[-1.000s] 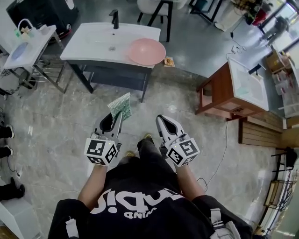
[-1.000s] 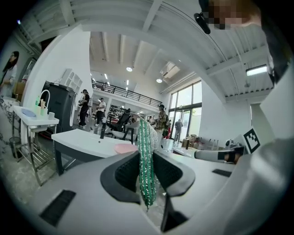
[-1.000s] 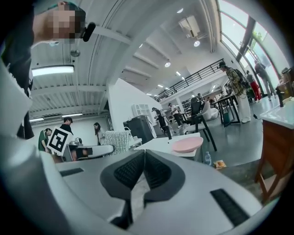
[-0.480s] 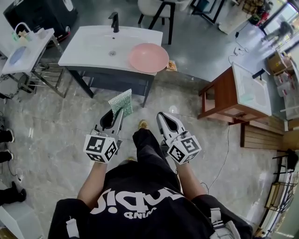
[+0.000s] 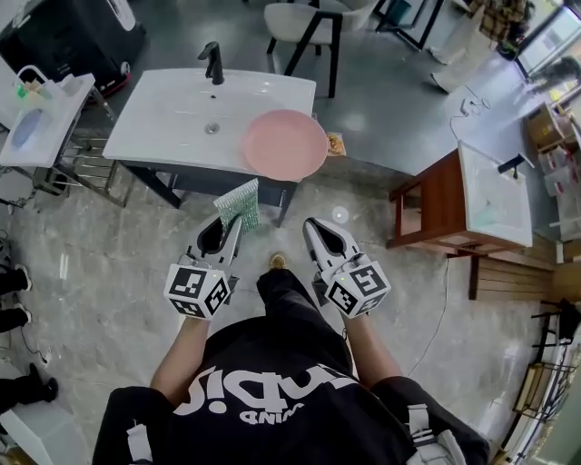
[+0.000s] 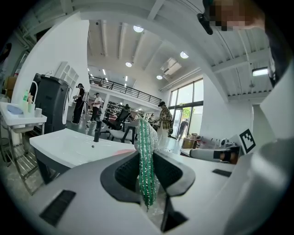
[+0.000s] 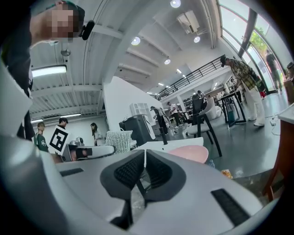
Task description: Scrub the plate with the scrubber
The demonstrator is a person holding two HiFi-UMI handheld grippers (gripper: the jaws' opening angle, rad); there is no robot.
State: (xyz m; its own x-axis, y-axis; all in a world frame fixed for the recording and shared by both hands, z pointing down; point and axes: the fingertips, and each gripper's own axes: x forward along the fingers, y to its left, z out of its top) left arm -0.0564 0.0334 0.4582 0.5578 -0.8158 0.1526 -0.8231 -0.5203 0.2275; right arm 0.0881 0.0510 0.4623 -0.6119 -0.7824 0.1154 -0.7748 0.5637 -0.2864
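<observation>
A round pink plate (image 5: 285,143) lies on the right end of a white sink counter (image 5: 172,118), partly over its front edge. A green sparkly scrubber (image 5: 238,205) stands upright between the jaws of my left gripper (image 5: 232,223), which is shut on it, a short way in front of the counter over the floor. In the left gripper view the scrubber (image 6: 146,160) fills the gap between the pads. My right gripper (image 5: 314,229) is beside it, shut and empty, below the plate's right side. The right gripper view shows the plate (image 7: 187,153) ahead and the scrubber (image 7: 118,141) at left.
A black faucet (image 5: 211,62) stands at the counter's back. A wooden vanity with a white basin (image 5: 454,195) is at right, a small stand with bottles (image 5: 41,113) at left, a chair (image 5: 304,23) behind the sink. Several people stand far off.
Both grippers have moved forward toward the sink counter together. The plate and counter now lie closer to them. The scrubber stays in the left gripper.
</observation>
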